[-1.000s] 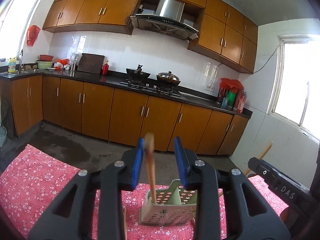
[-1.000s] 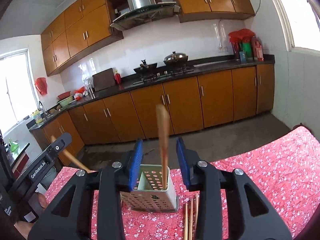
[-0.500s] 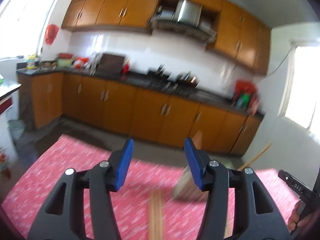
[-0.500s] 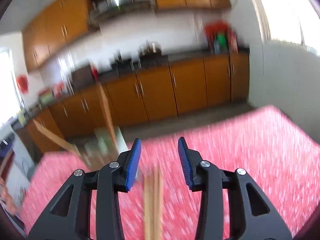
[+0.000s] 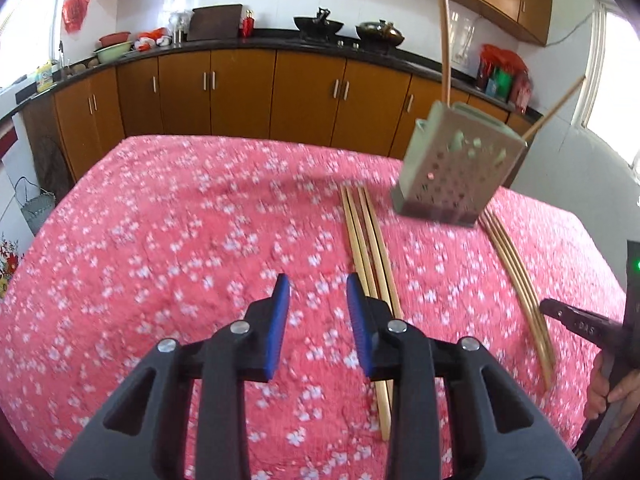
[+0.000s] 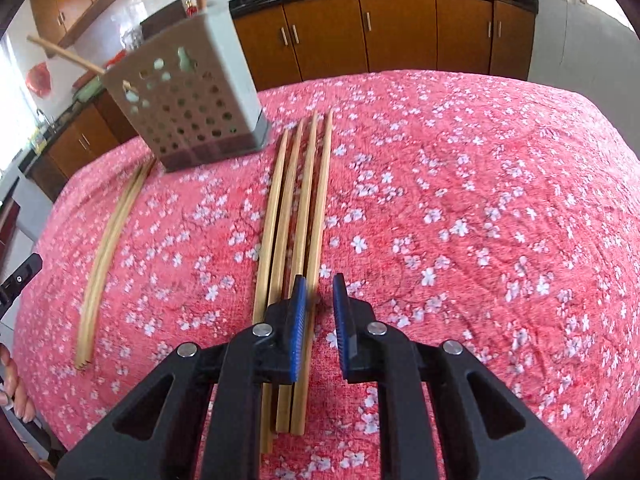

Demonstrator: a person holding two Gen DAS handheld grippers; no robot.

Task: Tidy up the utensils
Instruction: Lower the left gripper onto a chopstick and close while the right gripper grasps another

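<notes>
Bamboo chopsticks lay in two bundles on the pink cloth (image 6: 460,184), one either side of the holder (image 6: 188,96), which stood at the far edge with two sticks already in it, one upright and one leaning.

In the right wrist view the right gripper (image 6: 319,300) was low over the near end of the right bundle (image 6: 296,216). Its jaws were closing, narrowly apart, and the outermost stick ran into the gap between them. Whether the pads had bitten yet could not be told.

In the left wrist view the left gripper (image 5: 316,304) hung over bare cloth just left of the left bundle (image 5: 366,236). Its jaws were also closing, with nothing between them.

The step in hand looked like picking the next stick from each bundle. To do it well, the right jaws should straddle only one stick, low enough to pinch its sides without dragging the neighbours that touch it. The left gripper probably needed to shift right until a stick sat between its pads. A grip near the end would let the stick hang steep for the drop into the holder.
</notes>
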